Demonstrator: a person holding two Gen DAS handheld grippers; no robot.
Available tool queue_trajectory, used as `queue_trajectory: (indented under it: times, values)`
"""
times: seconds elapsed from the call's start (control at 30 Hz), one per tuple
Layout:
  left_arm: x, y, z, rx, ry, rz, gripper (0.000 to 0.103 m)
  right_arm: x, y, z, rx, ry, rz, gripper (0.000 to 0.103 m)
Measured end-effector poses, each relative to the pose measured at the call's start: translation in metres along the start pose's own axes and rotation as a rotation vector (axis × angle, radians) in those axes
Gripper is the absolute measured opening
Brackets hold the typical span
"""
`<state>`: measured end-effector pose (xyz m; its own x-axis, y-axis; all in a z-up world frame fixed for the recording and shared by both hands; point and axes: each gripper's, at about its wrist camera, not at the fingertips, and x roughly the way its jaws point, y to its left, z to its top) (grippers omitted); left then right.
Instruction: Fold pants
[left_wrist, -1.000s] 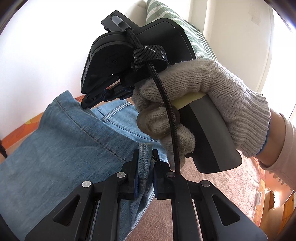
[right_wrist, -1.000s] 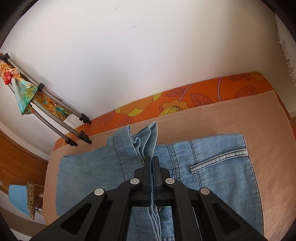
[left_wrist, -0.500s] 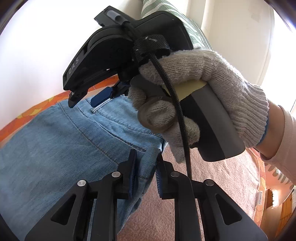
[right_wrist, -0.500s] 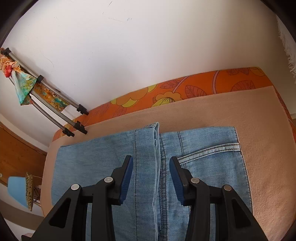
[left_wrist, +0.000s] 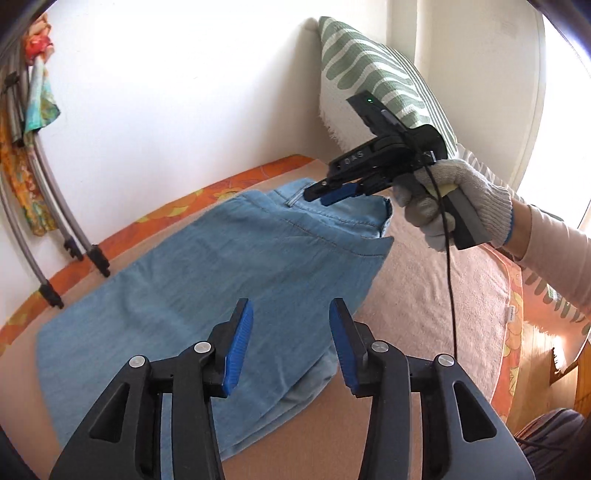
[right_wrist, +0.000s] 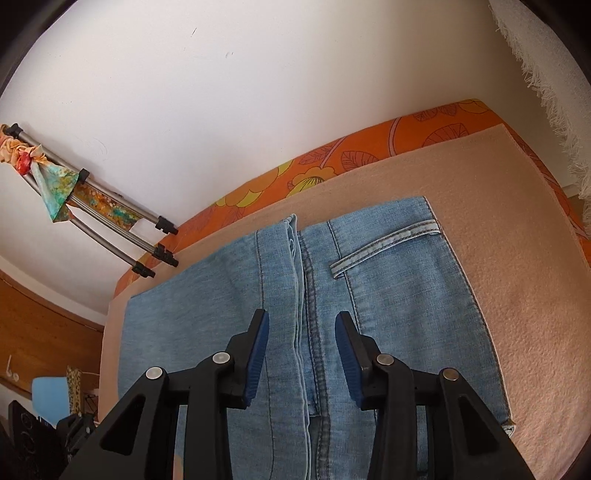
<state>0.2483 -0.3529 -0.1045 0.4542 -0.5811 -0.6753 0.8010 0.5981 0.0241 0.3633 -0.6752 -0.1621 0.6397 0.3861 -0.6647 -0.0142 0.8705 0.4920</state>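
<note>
A: So, jaws?
B: Left gripper (left_wrist: 291, 341) spread apart, empty, and right gripper (right_wrist: 302, 356) the same. Pants (right_wrist: 388, 314) lie folded just beyond both, flat on the blanket (right_wrist: 517, 295).
A: Next?
B: Probably another fold: grip both layers at one end, carry across, align edges, avoid dragging.

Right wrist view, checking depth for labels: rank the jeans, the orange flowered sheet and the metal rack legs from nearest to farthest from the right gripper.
1. Jeans, directly beneath the right gripper.
2. Orange flowered sheet, behind, along the wall.
3. Metal rack legs, far left.
</note>
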Motion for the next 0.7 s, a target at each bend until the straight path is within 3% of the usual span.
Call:
queue_trajectory:
  times: [0.17,0.33,0.47,0.6,0.7]
  values:
    - [-0.025,0.066,-0.039,-0.137,0.049,0.119,0.042,-0.009,0.0,-0.038,0.033,0.029,-0.011,0.04]
    - [-0.031,0.086,-0.069,-0.184,0.079,0.175,0.042,-0.026,-0.006,-0.079,0.105,0.004,-0.06,0.041]
    - [-0.029,0.079,-0.07,-0.197,0.064,0.145,0.042,-0.039,-0.005,-0.097,0.181,0.001,-0.042,0.052]
    - [-0.021,0.052,-0.059,-0.144,0.053,0.07,0.042,-0.048,0.001,-0.108,0.223,0.007,-0.014,0.052]
    - [-0.008,0.023,-0.044,-0.086,0.036,0.014,0.042,-0.039,0.004,-0.11,0.227,0.044,-0.052,0.052]
